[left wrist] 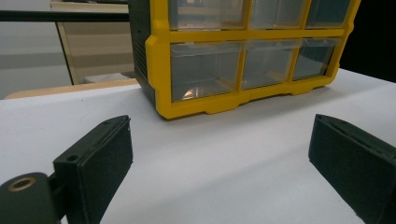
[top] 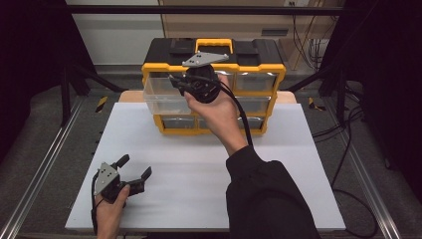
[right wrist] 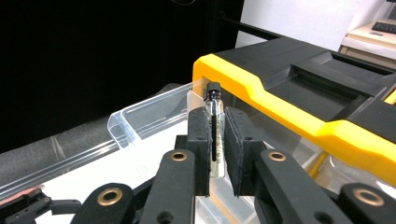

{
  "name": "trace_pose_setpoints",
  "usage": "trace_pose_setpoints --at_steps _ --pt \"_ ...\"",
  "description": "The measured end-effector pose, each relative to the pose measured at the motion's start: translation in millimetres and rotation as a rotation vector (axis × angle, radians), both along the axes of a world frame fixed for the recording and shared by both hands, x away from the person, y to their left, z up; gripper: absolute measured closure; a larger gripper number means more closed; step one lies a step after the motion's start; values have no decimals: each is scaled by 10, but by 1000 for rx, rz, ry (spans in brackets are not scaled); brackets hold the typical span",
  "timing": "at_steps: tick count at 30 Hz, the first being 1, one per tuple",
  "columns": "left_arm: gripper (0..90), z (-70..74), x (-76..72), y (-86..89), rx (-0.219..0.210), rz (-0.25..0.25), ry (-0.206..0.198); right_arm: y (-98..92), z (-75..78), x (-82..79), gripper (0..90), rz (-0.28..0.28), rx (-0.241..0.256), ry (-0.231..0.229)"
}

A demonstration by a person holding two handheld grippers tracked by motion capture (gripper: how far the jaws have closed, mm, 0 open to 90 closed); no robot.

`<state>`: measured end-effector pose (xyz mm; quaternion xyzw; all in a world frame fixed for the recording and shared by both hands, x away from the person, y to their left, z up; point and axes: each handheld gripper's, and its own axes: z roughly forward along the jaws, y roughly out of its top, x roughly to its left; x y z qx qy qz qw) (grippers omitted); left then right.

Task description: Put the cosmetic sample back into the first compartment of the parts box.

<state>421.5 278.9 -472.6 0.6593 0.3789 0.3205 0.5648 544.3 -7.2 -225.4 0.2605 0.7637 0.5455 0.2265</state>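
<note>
The step in hand looks like placing a small clear glass vial with a black screw cap [right wrist: 215,126] into the pulled-out clear plastic drawer [top: 166,97] of the yellow and black plastic organiser cabinet [top: 214,69]. To do it well, the right gripper [right wrist: 215,149] should bring the vial down between the drawer's walls, low over its floor, before the jaws part, so the glass does not drop or roll; the vial's tip should clear the yellow frame just beside the jaws.

The right gripper's jaws are almost closed, clamping the vial upright between their pads, its cap standing above the jaw tips. The drawer's clear front rim lies beyond and below the jaws, with the cabinet's black top to one side.

The left gripper [top: 130,174] rests low over the white worktop [top: 199,174], well apart from the cabinet. Its jaws are spread wide, holding and touching nothing, with the cabinet's lower drawers straight ahead of them.
</note>
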Motion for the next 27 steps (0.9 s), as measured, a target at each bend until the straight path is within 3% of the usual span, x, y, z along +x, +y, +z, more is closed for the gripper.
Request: trace_pose_setpoints --at_steps 4,11,27 --pt "60 -1 1 0 1 -1 1 20 -3 -4 748 9 -1 3" --pt "60 0 0 -1 -8 2 -2 -20 29 -37 668 -25 25 -10" --pt "61 1 1 10 -8 4 -1 -246 52 -108 469 -92 79 -16"
